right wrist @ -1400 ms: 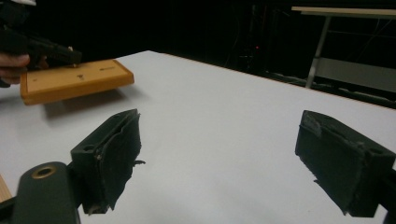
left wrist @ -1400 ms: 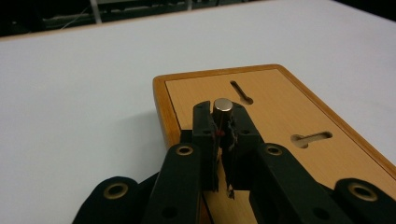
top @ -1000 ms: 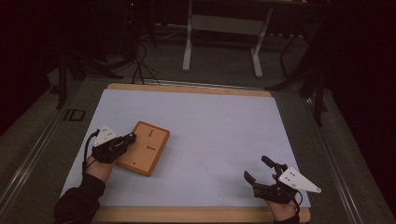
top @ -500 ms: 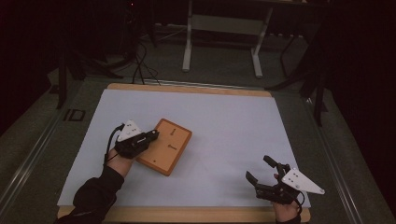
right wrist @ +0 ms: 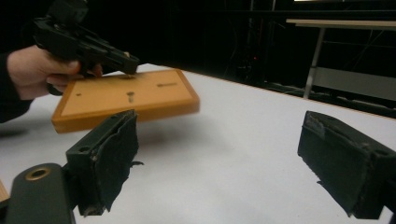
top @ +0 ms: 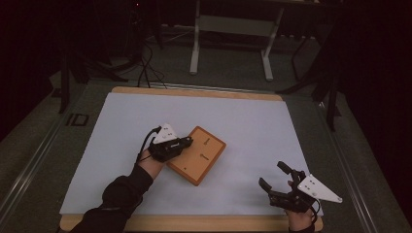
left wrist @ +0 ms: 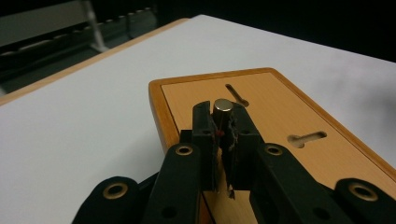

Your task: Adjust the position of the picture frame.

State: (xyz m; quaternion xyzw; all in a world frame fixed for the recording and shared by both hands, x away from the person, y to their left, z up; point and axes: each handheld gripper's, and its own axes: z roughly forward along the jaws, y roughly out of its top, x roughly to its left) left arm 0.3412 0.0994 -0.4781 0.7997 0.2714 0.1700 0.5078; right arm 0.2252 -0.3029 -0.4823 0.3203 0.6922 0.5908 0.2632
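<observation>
Left gripper (top: pixel 187 142): in your left hand (top: pixel 151 165), dark sleeve behind it, reaching in from the lower left, jaws pinched tight together on a small metal peg (left wrist: pixel 222 112). Right gripper (top: pixel 273 177): low at the near right corner, jaws spread wide apart with nothing between them, grey plate on top.

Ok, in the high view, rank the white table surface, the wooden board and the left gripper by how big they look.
1. white table surface
2. wooden board
3. left gripper, shut on the board's metal peg; it looks smaller than the board.
</observation>
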